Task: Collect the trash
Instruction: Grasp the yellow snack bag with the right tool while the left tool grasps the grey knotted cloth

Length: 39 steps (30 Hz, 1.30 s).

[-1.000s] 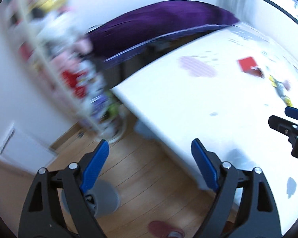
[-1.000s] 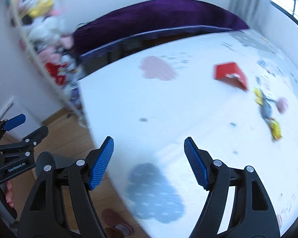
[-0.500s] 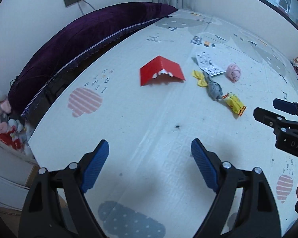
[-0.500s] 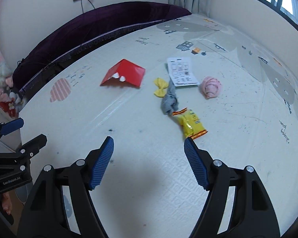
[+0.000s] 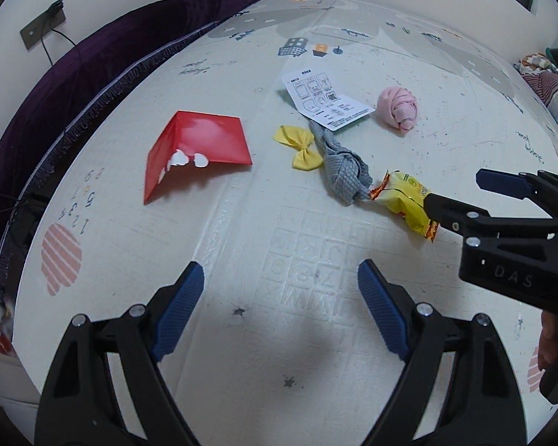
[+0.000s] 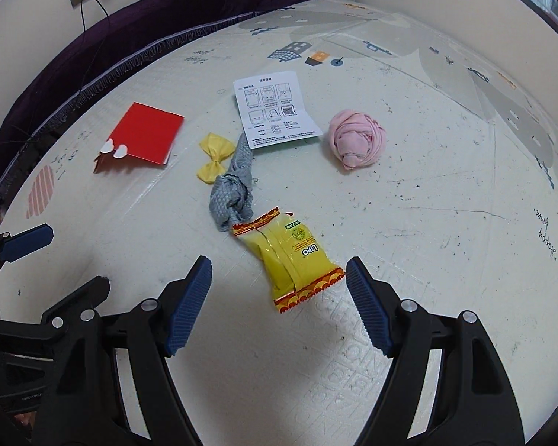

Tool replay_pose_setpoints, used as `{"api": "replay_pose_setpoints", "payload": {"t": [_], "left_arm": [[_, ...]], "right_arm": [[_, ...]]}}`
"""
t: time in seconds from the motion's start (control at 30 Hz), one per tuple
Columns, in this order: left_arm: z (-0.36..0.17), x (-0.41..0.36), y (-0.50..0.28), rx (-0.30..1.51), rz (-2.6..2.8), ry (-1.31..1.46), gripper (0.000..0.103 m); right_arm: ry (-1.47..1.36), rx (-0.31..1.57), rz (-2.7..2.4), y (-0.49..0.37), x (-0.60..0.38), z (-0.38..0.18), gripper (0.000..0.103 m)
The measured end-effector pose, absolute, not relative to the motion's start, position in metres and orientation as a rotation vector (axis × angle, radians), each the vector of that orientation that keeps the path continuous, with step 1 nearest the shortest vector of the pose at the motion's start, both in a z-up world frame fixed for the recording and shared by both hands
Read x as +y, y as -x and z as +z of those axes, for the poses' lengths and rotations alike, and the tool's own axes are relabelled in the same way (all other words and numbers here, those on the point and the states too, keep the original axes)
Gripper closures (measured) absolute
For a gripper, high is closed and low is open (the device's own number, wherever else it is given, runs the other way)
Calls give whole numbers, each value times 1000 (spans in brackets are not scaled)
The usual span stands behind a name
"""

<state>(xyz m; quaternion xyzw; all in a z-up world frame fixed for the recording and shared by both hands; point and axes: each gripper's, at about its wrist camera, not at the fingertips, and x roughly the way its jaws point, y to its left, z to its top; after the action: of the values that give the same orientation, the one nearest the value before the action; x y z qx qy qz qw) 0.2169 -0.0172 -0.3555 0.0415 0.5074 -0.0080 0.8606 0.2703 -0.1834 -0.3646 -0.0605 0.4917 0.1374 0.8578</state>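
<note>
While both tilt downward, left gripper point(image 5: 281, 303) jaws wide, empty, right gripper point(image 6: 279, 303) jaws opening above yellow wrapper point(image 6: 292, 260).

clear: bare mat point(image 5: 241, 353) before left tongs point(image 5: 281, 310) | obstacle: yellow wrapper point(image 6: 290, 258) (between right tongs point(image 6: 277, 304))

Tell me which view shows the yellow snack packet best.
Right wrist: the yellow snack packet lies whole and close, label readable, just ahead of the opening jaws. Left wrist shows it smaller, its far end hidden behind the right gripper.
</note>
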Motion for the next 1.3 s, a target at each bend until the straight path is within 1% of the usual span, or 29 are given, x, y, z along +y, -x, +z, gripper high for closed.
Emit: {"api": "replay_pose_setpoints", "payload": {"t": [0.13, 0.37, 0.4, 0.47, 0.5, 0.63, 0.87, 1.17, 1.2, 1.23, 1.27, 1.3], "left_arm": [[-369, -21, -234, 1083, -51, -105, 18], [-382, -24, -259, 1097, -93, -117, 18], [-384, -25, -262, 1098, -96, -116, 18], [-386, -26, -268, 1101, -103, -116, 18], [-386, -27, -271, 1102, -106, -115, 18], [-386, -32, -282, 1096, -120, -116, 18], [-388, -47, -305, 1074, -135, -110, 18], [-414, -62, -336, 1091, -112, -96, 18], [-417, -63, -337, 1089, -116, -90, 20], [-419, -63, -337, 1094, -126, -81, 33], [-423, -65, -338, 1113, -138, -73, 60], [-427, -66, -339, 1138, -143, -67, 66]], "right_arm": [[164, 1044, 300, -290, -181, -386, 28], [192, 1117, 330, -307, -179, -417, 28], [190, 1130, 339, -307, -178, -421, 29], [188, 1145, 343, -306, -178, -426, 46], [185, 1148, 340, -305, -178, -427, 50], [122, 1131, 313, -308, -188, -420, 57], [68, 1068, 251, -324, -206, -398, 57], [43, 1072, 188, -339, -228, -403, 57], [43, 1074, 186, -339, -228, -403, 58], [42, 1076, 186, -338, -229, -404, 58], [41, 1078, 186, -338, -229, -404, 58], [43, 1080, 187, -337, -229, -404, 58]]}}
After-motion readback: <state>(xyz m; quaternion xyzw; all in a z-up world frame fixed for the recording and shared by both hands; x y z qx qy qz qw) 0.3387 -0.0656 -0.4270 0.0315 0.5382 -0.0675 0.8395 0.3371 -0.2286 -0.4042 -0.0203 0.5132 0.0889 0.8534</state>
